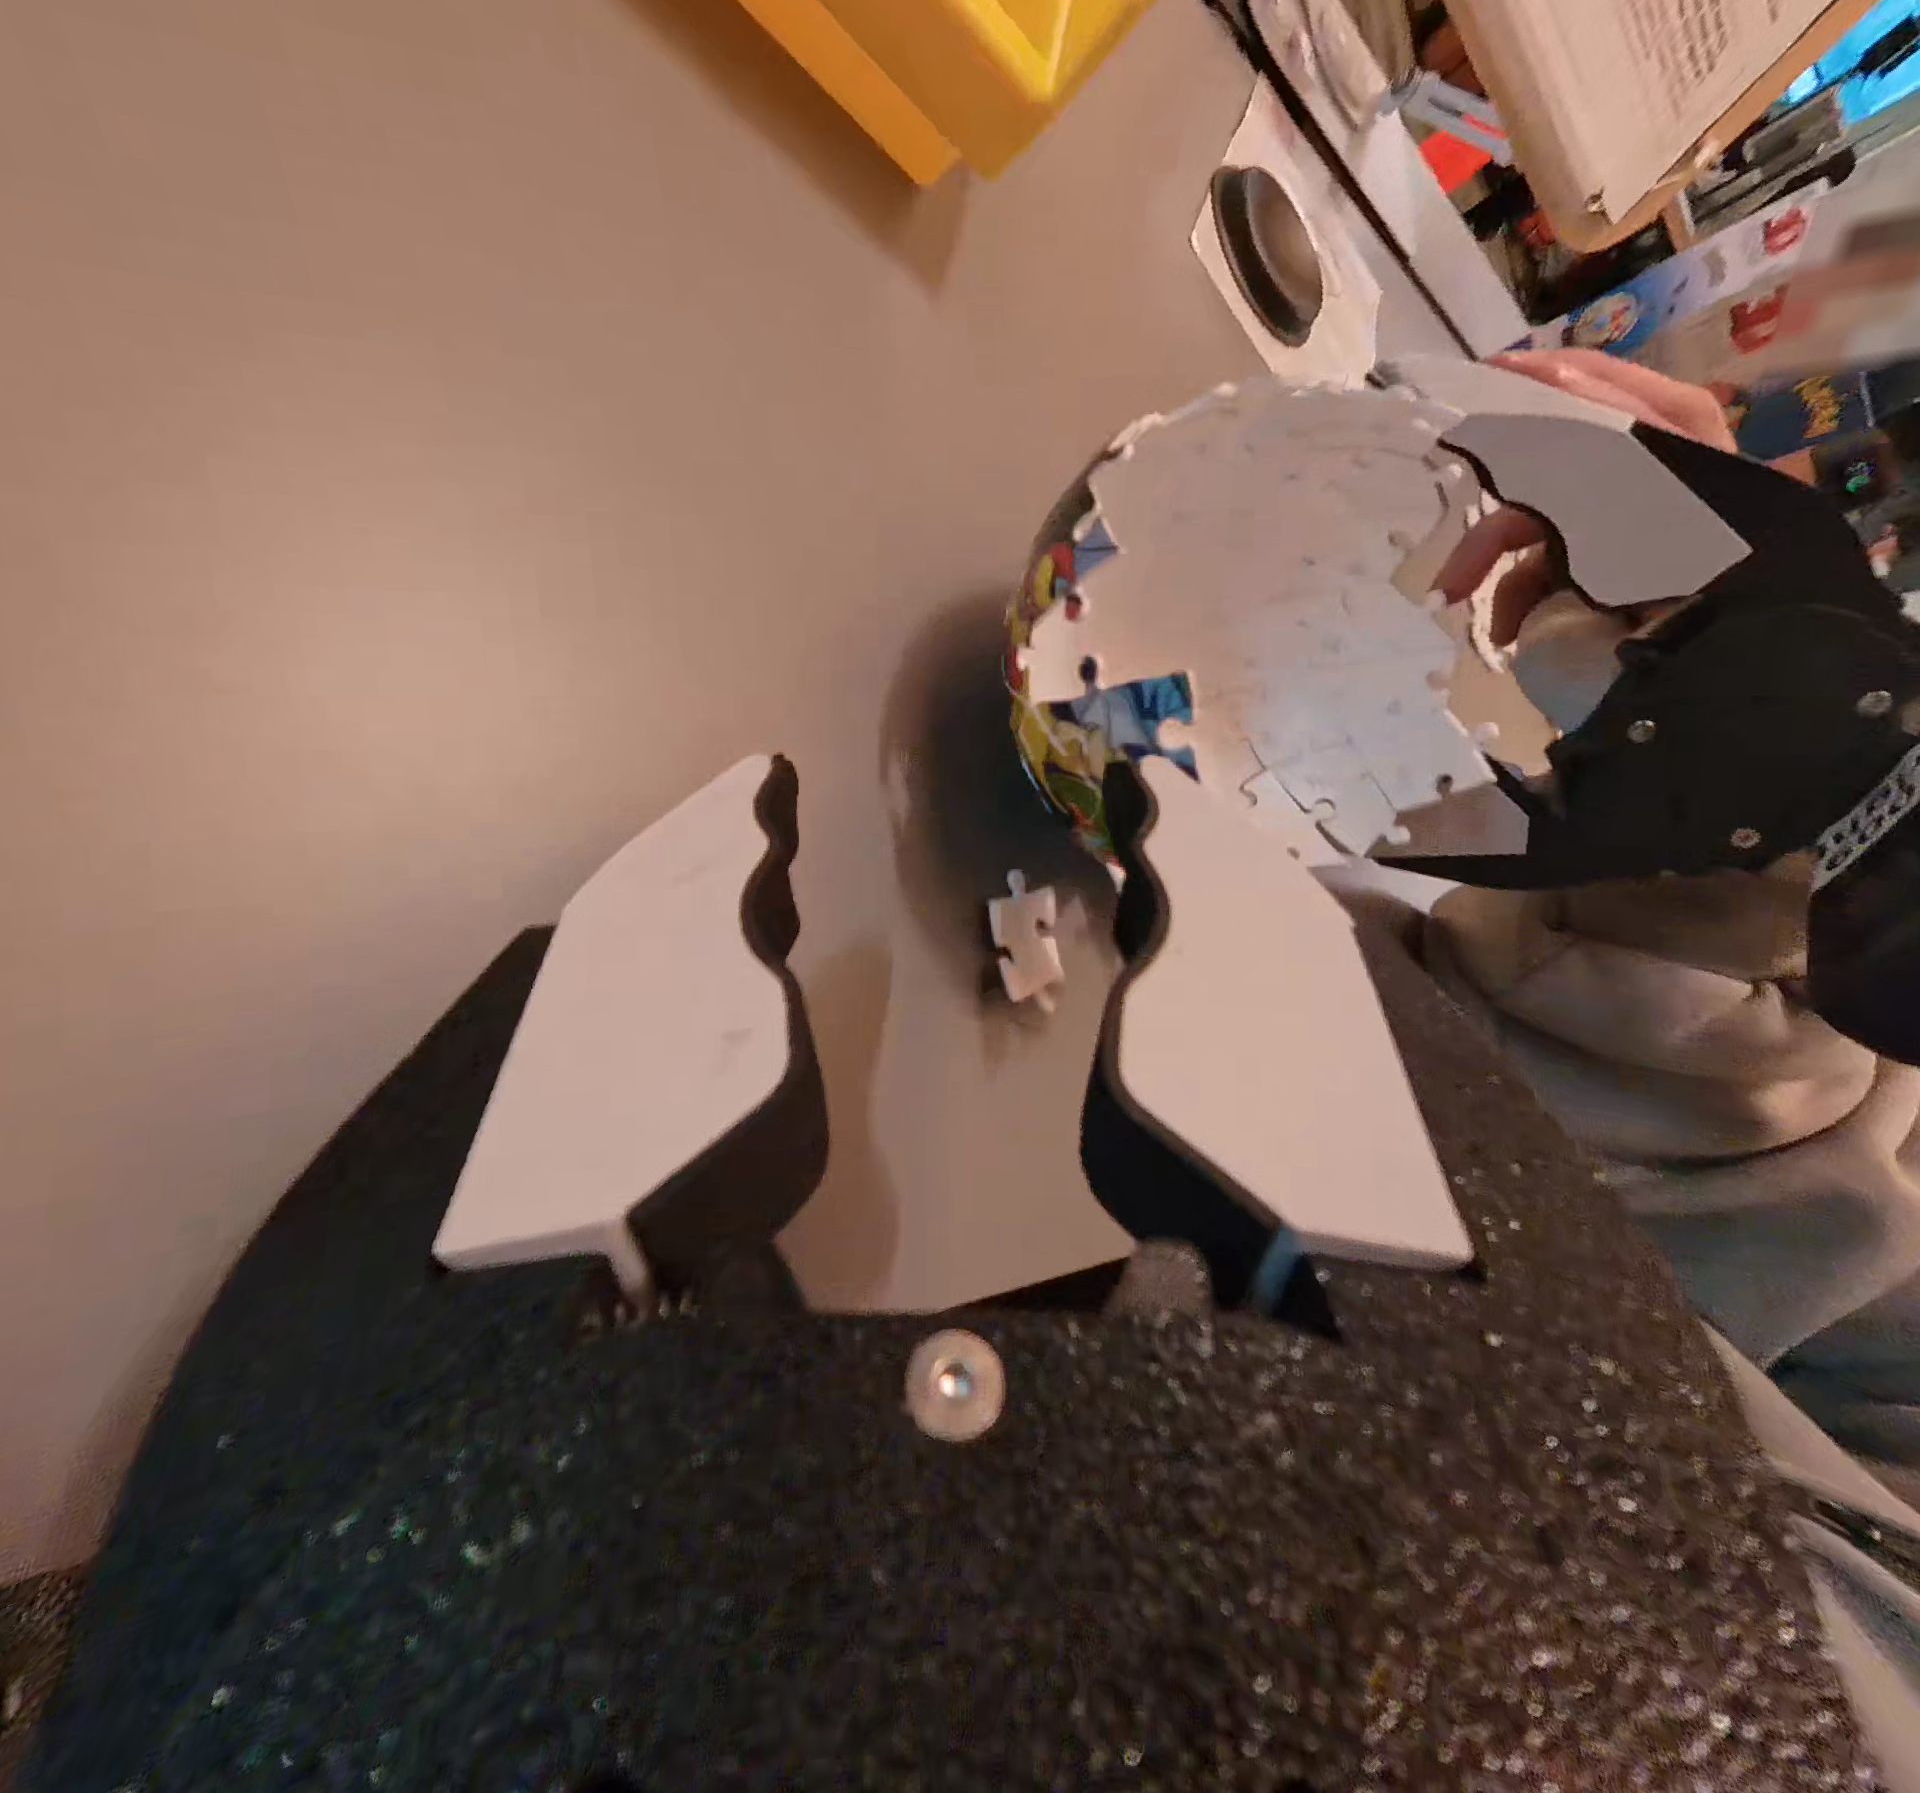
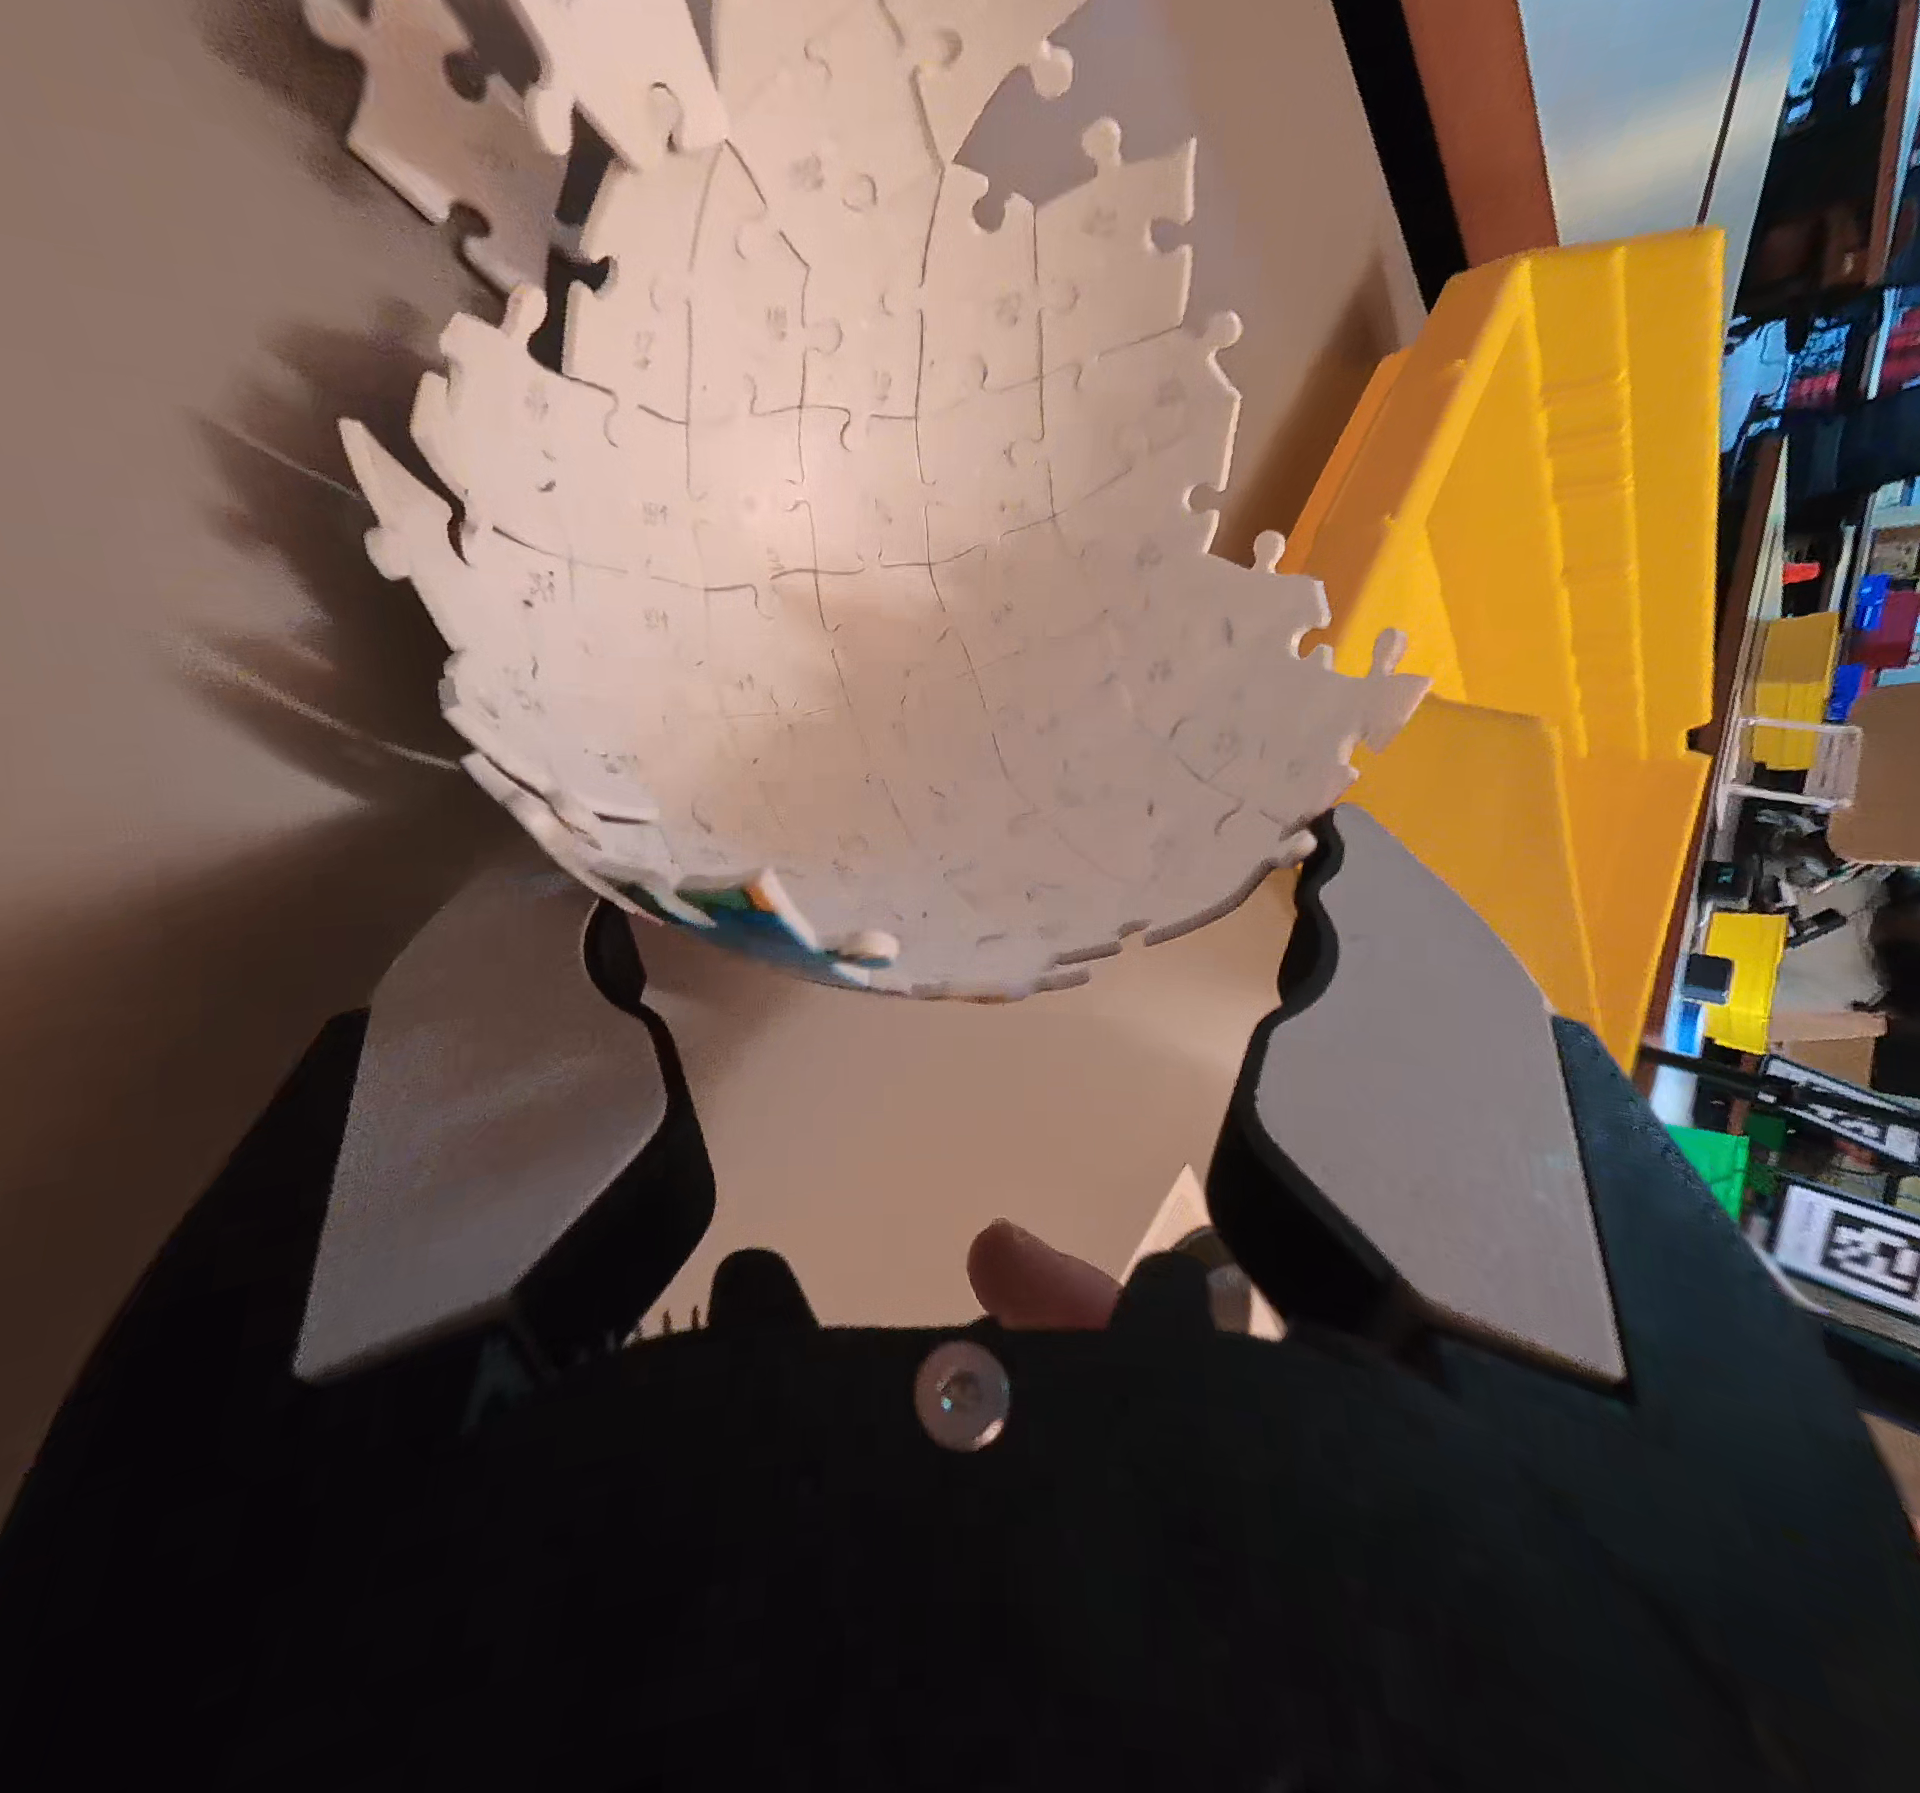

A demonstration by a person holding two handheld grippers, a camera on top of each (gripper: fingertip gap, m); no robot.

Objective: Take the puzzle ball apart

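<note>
A half-open puzzle ball (image 1: 1278,642), white inside with a jagged toothed rim, sits on a beige table (image 1: 416,548). The right gripper (image 2: 956,896) has its jaws spread wide, tips at the shell's near rim; whether they touch it is unclear. The left gripper (image 1: 945,808) is open and empty, with a loose white puzzle piece (image 1: 1023,943) lying between its fingers. A yellow bin (image 1: 935,8) stands well beyond, leaving bare table on the left.
</note>
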